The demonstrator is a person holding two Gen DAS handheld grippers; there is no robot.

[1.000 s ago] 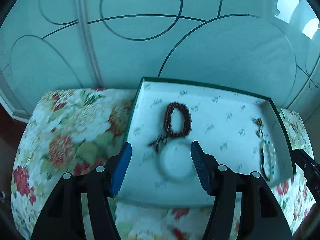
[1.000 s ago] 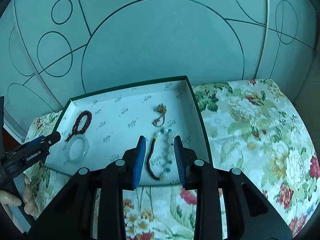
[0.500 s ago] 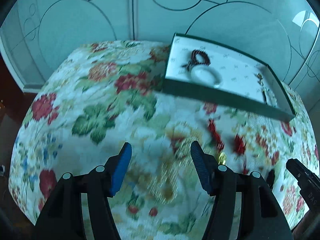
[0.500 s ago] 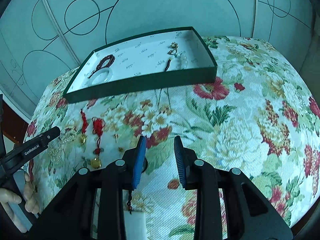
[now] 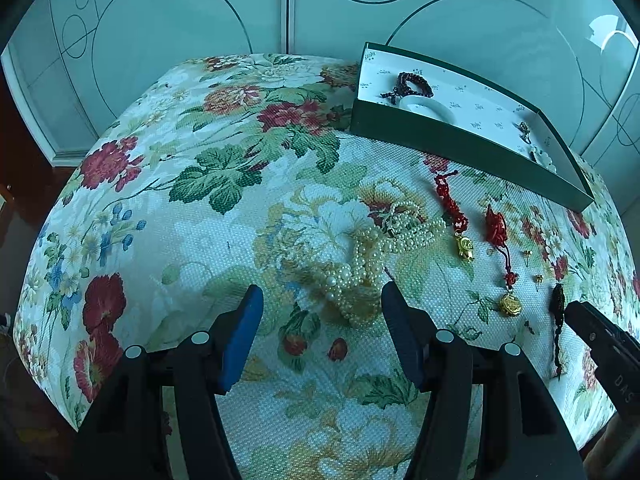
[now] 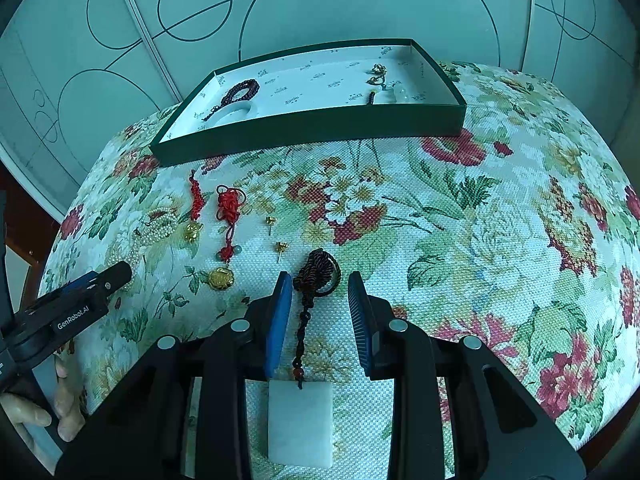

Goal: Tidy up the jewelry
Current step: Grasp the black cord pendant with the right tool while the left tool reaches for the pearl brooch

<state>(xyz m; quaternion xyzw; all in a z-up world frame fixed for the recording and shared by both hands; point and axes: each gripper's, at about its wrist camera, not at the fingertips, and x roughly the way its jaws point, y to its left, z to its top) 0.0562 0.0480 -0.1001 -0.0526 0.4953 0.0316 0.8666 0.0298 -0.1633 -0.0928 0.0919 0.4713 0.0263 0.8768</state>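
Now poised over pearls [image 5: 372, 256], left gripper [image 5: 322, 304] fingers apart, gripping nothing. Likewise right gripper [image 6: 316, 292]: fingers parted, straddling dark cord [image 6: 316, 272], not touching.

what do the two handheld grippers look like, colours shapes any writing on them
Both are black plastic two-finger tools with silver round pivot bolts. On the right gripper the jaws carry ribbed pads, the left one bright blue, the right one darker. The left gripper is built the same; the right wrist view shows white GenRobot.AI lettering on its side. No cables or sleeves show.

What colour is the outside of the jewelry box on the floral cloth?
Dark green outside, with a white printed lining; the box shows best in the right wrist view.
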